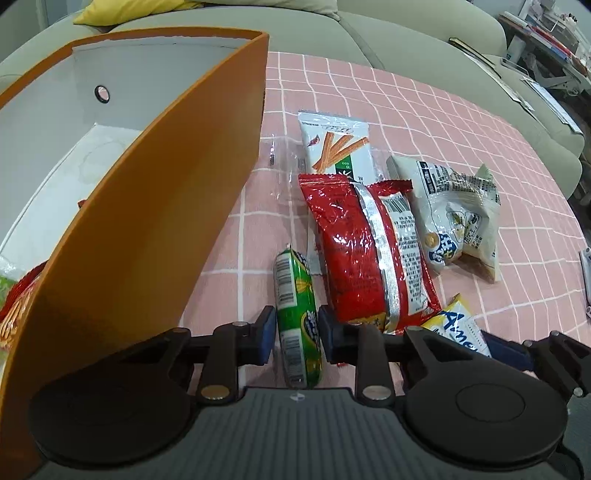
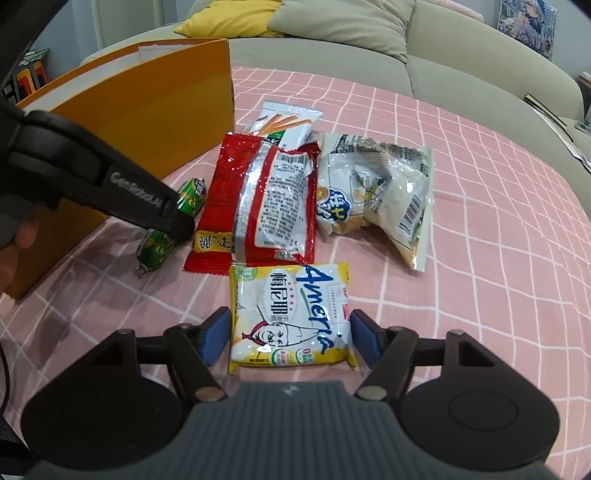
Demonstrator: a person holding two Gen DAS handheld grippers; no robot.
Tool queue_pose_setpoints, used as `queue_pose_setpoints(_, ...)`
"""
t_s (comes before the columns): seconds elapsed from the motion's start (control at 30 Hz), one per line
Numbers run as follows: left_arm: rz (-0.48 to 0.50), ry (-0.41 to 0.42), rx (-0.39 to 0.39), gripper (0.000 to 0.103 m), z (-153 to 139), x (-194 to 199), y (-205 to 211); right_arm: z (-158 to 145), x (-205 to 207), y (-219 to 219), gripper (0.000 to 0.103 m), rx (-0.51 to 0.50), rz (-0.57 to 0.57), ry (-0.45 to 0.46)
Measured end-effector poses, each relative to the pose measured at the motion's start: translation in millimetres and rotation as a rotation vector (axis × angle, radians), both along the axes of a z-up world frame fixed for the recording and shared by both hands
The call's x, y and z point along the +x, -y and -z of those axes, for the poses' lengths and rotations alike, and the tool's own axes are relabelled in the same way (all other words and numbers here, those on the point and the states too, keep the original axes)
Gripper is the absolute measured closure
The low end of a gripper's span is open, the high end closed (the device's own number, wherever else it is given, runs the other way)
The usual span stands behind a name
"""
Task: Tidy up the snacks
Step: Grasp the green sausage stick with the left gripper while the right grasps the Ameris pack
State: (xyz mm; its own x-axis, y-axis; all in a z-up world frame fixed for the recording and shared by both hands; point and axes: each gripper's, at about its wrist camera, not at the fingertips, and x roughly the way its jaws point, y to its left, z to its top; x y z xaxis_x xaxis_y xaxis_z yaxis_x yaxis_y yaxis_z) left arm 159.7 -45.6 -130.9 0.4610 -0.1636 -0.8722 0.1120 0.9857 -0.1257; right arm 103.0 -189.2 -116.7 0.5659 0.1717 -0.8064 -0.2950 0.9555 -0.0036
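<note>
My left gripper (image 1: pixel 297 334) is shut on a green sausage stick (image 1: pixel 297 314) that lies on the pink checked cloth beside the orange box (image 1: pixel 155 221); the stick also shows in the right wrist view (image 2: pixel 159 247), crossed by the left gripper's body (image 2: pixel 110 184). My right gripper (image 2: pixel 290 334) is open, its blue pads on either side of a yellow snack packet (image 2: pixel 291 317) on the cloth. A red packet (image 1: pixel 369 254), a white stick-snack packet (image 1: pixel 334 142) and a crumpled white bag (image 1: pixel 454 210) lie behind.
The orange box has a white inside (image 1: pixel 74 122) and holds some red and green packets at its near left (image 1: pixel 14 295). A grey sofa (image 2: pixel 461 55) with a yellow cushion (image 2: pixel 229 18) curves behind the table.
</note>
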Motion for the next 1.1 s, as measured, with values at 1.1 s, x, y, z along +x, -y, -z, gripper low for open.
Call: queue_pose_setpoints(1.1, 0.053, -0.130, 0.017, 0.067, -4.4, -43.8, 8.6, -4.2, -14.7, -6.3, 0.047, -0.016, -0.026, -0.090)
